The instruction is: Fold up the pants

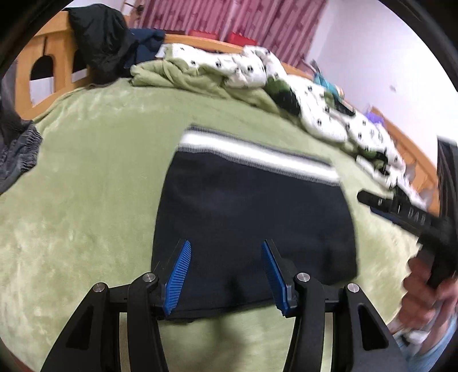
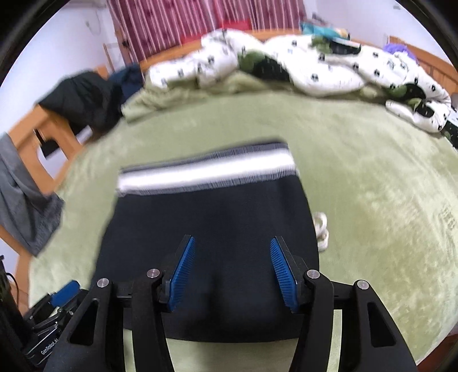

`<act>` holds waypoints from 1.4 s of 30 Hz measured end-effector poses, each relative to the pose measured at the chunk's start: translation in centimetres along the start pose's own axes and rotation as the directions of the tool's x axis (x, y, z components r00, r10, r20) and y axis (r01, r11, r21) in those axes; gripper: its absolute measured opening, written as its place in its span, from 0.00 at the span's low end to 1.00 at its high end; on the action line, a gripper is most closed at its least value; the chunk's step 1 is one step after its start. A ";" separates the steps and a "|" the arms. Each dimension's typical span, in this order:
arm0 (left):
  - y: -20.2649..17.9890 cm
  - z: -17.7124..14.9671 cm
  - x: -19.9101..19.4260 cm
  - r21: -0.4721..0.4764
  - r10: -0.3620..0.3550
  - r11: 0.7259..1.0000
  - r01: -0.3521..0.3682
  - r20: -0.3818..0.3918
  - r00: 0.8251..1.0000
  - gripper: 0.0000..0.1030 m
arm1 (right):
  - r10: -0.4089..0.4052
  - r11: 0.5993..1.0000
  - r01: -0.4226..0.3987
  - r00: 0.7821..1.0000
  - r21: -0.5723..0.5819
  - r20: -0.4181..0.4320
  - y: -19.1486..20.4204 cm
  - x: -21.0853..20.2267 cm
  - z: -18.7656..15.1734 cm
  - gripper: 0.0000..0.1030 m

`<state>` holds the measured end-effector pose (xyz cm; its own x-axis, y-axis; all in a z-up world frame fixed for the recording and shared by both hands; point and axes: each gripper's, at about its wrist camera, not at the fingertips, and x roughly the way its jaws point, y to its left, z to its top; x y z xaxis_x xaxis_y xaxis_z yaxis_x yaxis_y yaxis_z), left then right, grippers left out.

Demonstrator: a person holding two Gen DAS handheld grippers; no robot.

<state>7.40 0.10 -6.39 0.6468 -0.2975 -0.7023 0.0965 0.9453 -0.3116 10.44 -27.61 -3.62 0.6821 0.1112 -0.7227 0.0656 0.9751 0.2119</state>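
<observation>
- The green blanket [image 1: 86, 177] covers the whole bed, and both views look across it toward a striped red curtain [image 1: 229, 20] on the far side.
- A white spotted quilt [image 2: 315, 65] lies bunched along the far edge of the bed; it runs the full width of the right wrist view, while the left wrist view has it sloping off to the right.
- The pants [image 1: 252, 223] sit folded into a dark block in the middle of the blanket, white-striped waistband at the far end, near edge just under both claws.
- A black jacket [image 1: 100, 40] hangs over the wooden bed frame [image 1: 54, 48] at far left, and a grey garment [image 2: 23, 200] drapes at the left edge in both views.
- The left gripper [image 1: 226, 274] hovers over the near end of the pants, blue pads spread wide, nothing between them.
- The right gripper [image 2: 233, 271] is the same: fingers apart, empty, above the near end of the pants.
- Only the left wrist view catches the other tool from outside, at the right edge, with the person's hand [image 1: 423, 294] wrapped on its handle.
- Only the right wrist view shows a small white cord [image 2: 322, 229] poking out just beside the right edge of the pants.
</observation>
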 end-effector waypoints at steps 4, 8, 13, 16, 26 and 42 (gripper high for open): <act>-1.6 3.3 -2.7 0.023 0.037 0.999 -0.039 0.071 0.997 0.47 | -0.005 1.000 0.005 0.996 0.004 0.094 0.0 -1.9 1.5 0.54; -1.9 5.2 -2.4 0.036 0.053 0.998 -0.057 0.115 0.992 0.47 | -0.023 0.999 0.019 0.996 0.048 0.088 -0.9 -0.5 2.1 0.53; -1.2 7.5 2.4 -0.002 0.042 0.999 -0.042 0.068 0.997 0.47 | -0.031 0.995 0.025 0.998 0.100 0.063 -2.5 1.5 3.7 0.35; -0.9 9.0 6.1 -0.012 0.040 0.999 -0.040 0.024 0.999 0.47 | -0.076 0.996 0.073 0.996 0.059 0.052 -3.0 3.1 4.7 0.35; 0.4 10.3 14.2 0.056 0.095 0.994 -0.094 -0.020 0.995 0.47 | -0.108 0.994 0.107 0.987 -0.014 -0.119 -4.2 14.3 7.0 0.35; 1.8 10.5 19.3 0.045 0.064 0.997 -0.059 -0.111 0.992 0.55 | -0.124 0.991 0.120 0.990 -0.061 -0.063 -3.8 17.6 7.6 0.33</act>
<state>27.96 -2.53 -13.77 0.5638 -0.2498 -0.7873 0.0919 0.9662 -0.2408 27.69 -30.85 -12.14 0.6214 0.0015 -0.7835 0.1028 0.9912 0.0834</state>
